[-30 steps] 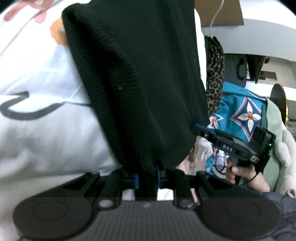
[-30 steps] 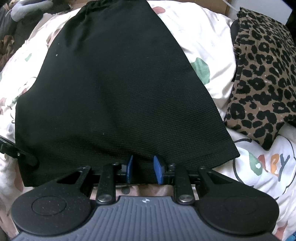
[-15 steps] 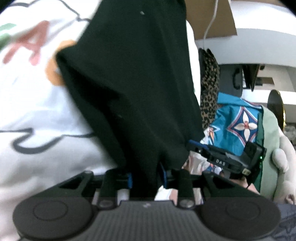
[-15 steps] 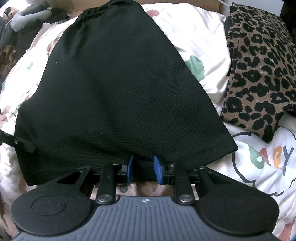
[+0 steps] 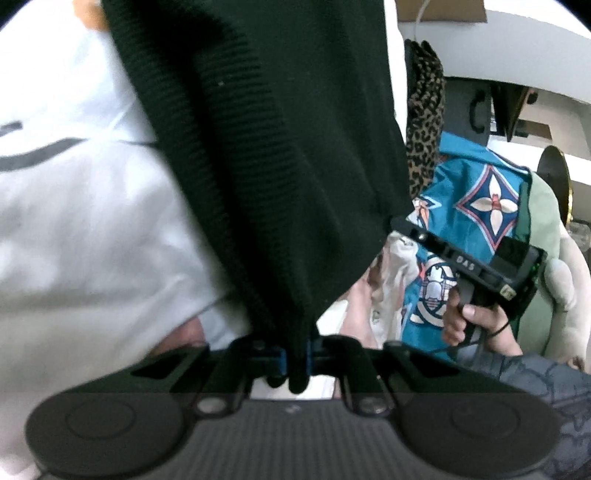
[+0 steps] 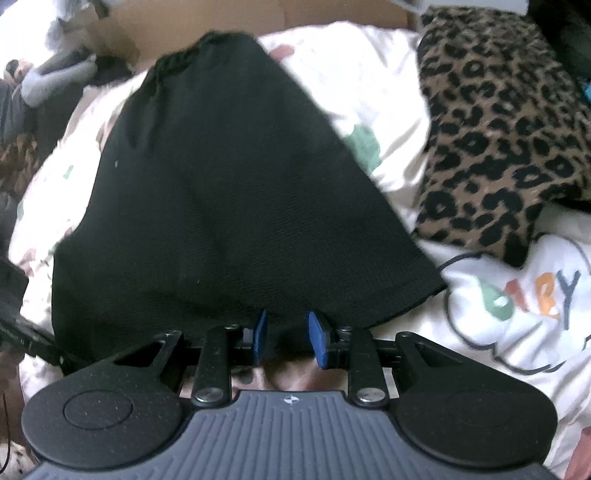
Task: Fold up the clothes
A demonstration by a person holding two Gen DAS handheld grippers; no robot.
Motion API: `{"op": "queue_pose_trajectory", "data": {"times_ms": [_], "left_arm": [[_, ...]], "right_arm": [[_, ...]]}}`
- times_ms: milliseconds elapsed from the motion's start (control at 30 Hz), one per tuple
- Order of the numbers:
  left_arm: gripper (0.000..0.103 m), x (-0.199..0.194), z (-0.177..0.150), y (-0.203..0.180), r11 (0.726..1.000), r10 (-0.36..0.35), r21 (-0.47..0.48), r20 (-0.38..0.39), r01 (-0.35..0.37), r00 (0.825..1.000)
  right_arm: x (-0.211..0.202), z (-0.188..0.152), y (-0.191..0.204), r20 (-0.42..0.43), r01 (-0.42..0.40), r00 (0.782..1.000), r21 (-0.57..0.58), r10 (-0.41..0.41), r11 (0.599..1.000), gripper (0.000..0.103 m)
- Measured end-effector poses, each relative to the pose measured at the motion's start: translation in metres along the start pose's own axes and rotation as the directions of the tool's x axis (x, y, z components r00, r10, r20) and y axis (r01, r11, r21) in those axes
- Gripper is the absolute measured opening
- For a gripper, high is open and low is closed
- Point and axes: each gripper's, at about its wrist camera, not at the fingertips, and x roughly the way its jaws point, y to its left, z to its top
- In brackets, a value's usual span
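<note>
A black knit garment [image 6: 221,192] lies stretched over a white printed bedsheet [image 6: 517,317], its far end narrow and its near hem wide. My right gripper [image 6: 288,338] is shut on the near hem, with the blue pads a little apart around the cloth. My left gripper [image 5: 295,360] is shut on another part of the same garment [image 5: 280,147], which rises from its jaws as a ribbed fold. The right gripper also shows in the left wrist view [image 5: 469,266], held in a hand at the garment's edge.
A leopard-print cloth [image 6: 502,122] lies on the sheet right of the garment. A teal patterned cloth [image 5: 476,206] and a pale green item [image 5: 543,214] sit beyond the right gripper. Grey clothing [image 6: 51,77] lies at the far left. Cardboard [image 6: 207,18] stands at the back.
Both grippers keep their hold on the garment. The right gripper has pulled back, so the garment's far end now looks farther away. The left view has swung and come closer to the ribbed fold.
</note>
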Motion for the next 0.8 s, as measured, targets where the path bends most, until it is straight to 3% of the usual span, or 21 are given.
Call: {"op": "queue_pose_trajectory", "data": {"times_ms": [167,300,367,433,533,600,700,800], "left_arm": [[0.009,-0.005,-0.004,-0.002,1.0,0.009,0.023,-0.014,-0.009,1.0],[0.01,-0.006,0.0,-0.003,0.999,0.039,0.03,-0.005,-0.039,0.999],[0.022,-0.008,0.003,-0.003,0.998,0.054,0.029,0.01,-0.054,0.998],[0.028,-0.01,0.005,-0.001,0.999,0.041,0.014,0.026,-0.042,0.999],[0.029,-0.008,0.007,-0.001,0.999,0.046,0.017,0.025,-0.047,0.999],[0.027,-0.008,0.007,0.0,0.999,0.042,0.009,0.029,-0.042,0.999],[0.009,-0.007,0.008,0.006,0.999,0.038,-0.02,0.013,-0.038,0.999],[0.007,-0.007,0.009,0.005,0.999,0.043,-0.018,0.0,-0.043,0.999]], "right_arm": [[-0.014,0.003,-0.024,0.091,0.031,0.995,0.071,-0.038,0.997,0.038],[-0.017,0.002,-0.048,0.113,0.059,0.991,0.145,-0.076,0.988,0.042],[-0.017,0.002,-0.059,0.117,0.056,0.99,0.179,-0.078,0.982,0.042],[-0.015,0.002,-0.07,0.119,0.052,0.99,0.208,-0.078,0.977,0.042],[-0.01,0.004,-0.083,0.119,0.03,0.991,0.253,-0.062,0.967,0.042],[-0.001,0.007,-0.09,0.108,-0.013,0.994,0.267,-0.016,0.964,0.042],[0.014,0.015,-0.096,0.073,-0.065,0.996,0.245,0.049,0.967,0.042],[0.024,0.024,-0.096,0.047,-0.119,0.993,0.212,0.111,0.97,0.042]]}}
